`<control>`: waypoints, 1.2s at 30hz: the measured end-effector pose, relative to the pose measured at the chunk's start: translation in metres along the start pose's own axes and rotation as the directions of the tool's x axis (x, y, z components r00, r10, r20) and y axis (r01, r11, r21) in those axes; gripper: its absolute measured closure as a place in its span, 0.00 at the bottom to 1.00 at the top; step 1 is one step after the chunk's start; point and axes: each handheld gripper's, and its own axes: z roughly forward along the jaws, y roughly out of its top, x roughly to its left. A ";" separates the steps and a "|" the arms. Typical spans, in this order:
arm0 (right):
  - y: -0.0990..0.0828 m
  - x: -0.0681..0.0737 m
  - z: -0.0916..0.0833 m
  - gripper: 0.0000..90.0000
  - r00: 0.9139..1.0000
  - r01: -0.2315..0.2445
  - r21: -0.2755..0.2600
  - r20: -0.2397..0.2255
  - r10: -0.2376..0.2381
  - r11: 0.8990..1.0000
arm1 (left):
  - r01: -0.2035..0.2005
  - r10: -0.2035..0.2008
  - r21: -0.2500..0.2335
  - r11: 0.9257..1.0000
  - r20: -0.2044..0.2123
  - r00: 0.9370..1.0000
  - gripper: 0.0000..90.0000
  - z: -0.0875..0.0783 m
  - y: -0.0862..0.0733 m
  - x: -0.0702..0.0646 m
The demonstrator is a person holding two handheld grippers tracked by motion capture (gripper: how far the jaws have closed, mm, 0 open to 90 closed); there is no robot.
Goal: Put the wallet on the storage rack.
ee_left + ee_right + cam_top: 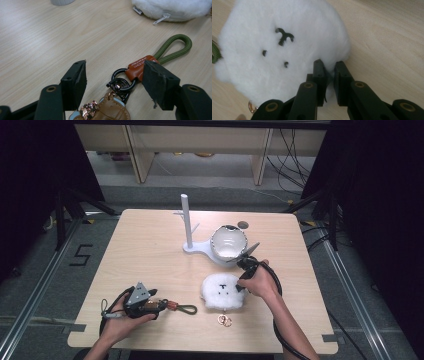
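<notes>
A white fluffy pouch [220,290] with a small black stitched face lies on the wooden table [150,250], right of centre. My right gripper [241,287] is at the pouch's right edge. In the right gripper view the pouch [287,42] has a tuft of its fur pinched between the jaws of this gripper [329,63], which stand almost together. At the front left, my left gripper [159,306] lies low over a keychain. Its jaws [115,63] stand wide on either side of the black rings [120,83] and orange tab [136,68]. The green cord loop [178,47] runs out beyond them.
A white peg stand [186,220] rises at the table's back centre, and a shiny round bowl [229,241] rests on its base. Small gold rings [224,321] lie in front of the pouch. A brown leather charm [110,110] hangs off the keychain rings.
</notes>
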 end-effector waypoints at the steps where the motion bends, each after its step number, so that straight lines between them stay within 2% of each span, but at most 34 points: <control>1: -0.001 0.000 -0.003 0.92 1.000 0.004 -0.006 -0.010 -0.004 1.000 | 0.002 -0.002 -0.008 1.000 -0.008 1.000 0.39 0.000 0.000 0.000; 2: -0.004 0.002 -0.010 0.92 1.000 -0.008 -0.013 -0.012 0.008 1.000 | 0.000 0.000 -0.004 1.000 -0.001 1.000 0.39 0.000 0.000 0.000; 4: -0.005 0.001 -0.012 0.93 1.000 0.000 -0.027 -0.006 0.000 1.000 | 0.004 -0.004 -0.008 1.000 0.000 1.000 0.39 0.001 -0.001 0.000; 5: -0.008 0.003 -0.018 0.93 1.000 -0.011 -0.038 -0.010 0.011 0.999 | -0.026 0.026 0.017 1.000 -0.006 1.000 0.39 -0.001 0.000 0.002; 6: -0.009 0.003 -0.020 0.93 1.000 0.002 -0.048 -0.004 -0.002 0.999 | -0.020 0.020 0.014 1.000 -0.009 1.000 0.39 -0.001 0.000 0.001; 7: -0.011 0.006 -0.024 0.93 1.000 -0.029 -0.056 0.000 0.029 0.998 | -0.021 0.021 0.014 1.000 0.000 1.000 0.39 -0.001 0.000 0.001; 8: -0.013 0.006 -0.028 0.93 1.000 -0.010 -0.078 0.008 0.011 0.997 | 0.001 -0.001 -0.006 1.000 0.001 1.000 0.40 0.001 -0.001 -0.001; 9: -0.014 0.006 -0.032 0.93 1.000 -0.003 -0.089 0.014 0.005 0.996 | 0.000 0.000 -0.006 1.000 -0.002 1.000 0.39 0.001 -0.001 -0.001; 10: -0.017 0.005 -0.039 0.93 0.999 0.017 -0.129 0.039 -0.012 0.991 | -0.009 0.009 0.002 1.000 -0.008 1.000 0.39 0.000 -0.001 -0.001; 11: -0.018 0.003 -0.041 0.93 0.997 0.037 -0.140 0.068 -0.027 0.990 | -0.011 0.011 0.006 1.000 -0.004 1.000 0.39 0.001 -0.001 0.000; 12: -0.020 0.004 -0.045 0.93 0.997 0.027 -0.143 0.072 -0.017 0.989 | -0.018 0.018 0.012 1.000 -0.009 1.000 0.40 0.000 -0.001 0.000; 13: -0.021 0.005 -0.049 0.93 0.997 0.020 -0.153 0.080 -0.008 0.988 | 0.005 -0.005 -0.012 1.000 -0.004 1.000 0.40 0.001 -0.001 -0.002; 14: -0.021 0.005 -0.049 0.93 0.997 0.020 -0.153 0.080 -0.008 0.988 | 0.005 -0.005 -0.012 1.000 -0.004 1.000 0.39 0.001 -0.001 -0.002; 15: -0.022 0.005 -0.051 0.93 0.995 0.030 -0.165 0.094 -0.015 0.986 | -0.008 0.008 -0.001 1.000 -0.012 1.000 0.39 0.001 -0.001 -0.001; 17: -0.024 0.004 -0.057 0.93 0.994 0.049 -0.200 0.109 -0.028 0.979 | -0.001 0.001 0.000 1.000 -0.010 1.000 0.39 0.000 -0.001 -0.001; 18: -0.025 0.004 -0.059 0.93 0.993 0.049 -0.204 0.114 -0.026 0.978 | -0.013 0.013 0.009 1.000 -0.009 1.000 0.39 -0.001 -0.001 0.000; 19: -0.026 0.003 -0.062 0.93 0.992 0.069 -0.222 0.118 -0.043 0.973 | -0.003 0.003 -0.002 1.000 -0.009 1.000 0.39 0.000 -0.001 -0.001; 21: -0.028 0.005 -0.067 0.93 0.993 0.053 -0.242 0.117 -0.025 0.969 | -0.006 0.006 -0.001 1.000 -0.018 1.000 0.39 0.000 -0.002 0.000; 22: -0.029 0.005 -0.069 0.93 0.992 0.061 -0.258 0.119 -0.031 0.964 | 0.008 -0.008 -0.017 1.000 -0.014 1.000 0.39 0.000 -0.002 -0.001; 23: -0.030 0.006 -0.072 0.93 0.992 0.059 -0.271 0.120 -0.027 0.961 | -0.001 0.000 -0.015 1.000 -0.028 1.000 0.39 0.001 -0.002 -0.001; 25: -0.031 0.007 -0.078 0.93 0.991 0.066 -0.295 0.130 -0.028 0.953 | -0.009 0.009 -0.011 1.000 -0.018 1.000 0.39 0.000 -0.001 0.001; 26: -0.032 0.007 -0.084 0.93 0.991 0.082 -0.308 0.130 -0.043 0.948 | 0.000 -0.001 -0.022 1.000 -0.013 1.000 0.39 0.000 -0.002 0.000; 28: -0.032 0.007 -0.086 0.93 0.990 0.081 -0.313 0.137 -0.040 0.946 | 0.003 -0.003 -0.026 1.000 -0.012 1.000 0.39 0.000 -0.001 0.000; 30: -0.033 0.007 -0.092 0.93 0.989 0.098 -0.330 0.138 -0.055 0.939 | 0.005 -0.005 -0.030 1.000 -0.014 1.000 0.39 0.000 -0.001 0.000; 33: -0.033 0.006 -0.099 0.93 0.987 0.107 -0.338 0.150 -0.058 0.935 | 0.006 -0.007 -0.031 1.000 -0.014 1.000 0.39 -0.001 -0.001 0.000; 34: -0.033 0.009 -0.100 0.93 0.989 0.083 -0.346 0.145 -0.035 0.935 | 0.007 -0.007 -0.032 0.999 -0.015 1.000 0.39 0.000 -0.002 0.000; 35: -0.033 0.007 -0.103 0.93 0.987 0.102 -0.347 0.152 -0.051 0.932 | -0.011 0.011 -0.016 1.000 -0.016 1.000 0.39 -0.002 -0.002 0.002; 36: -0.032 0.006 -0.106 0.93 0.986 0.104 -0.356 0.162 -0.048 0.928 | -0.010 0.010 -0.017 1.000 -0.017 1.000 0.39 -0.002 -0.002 0.002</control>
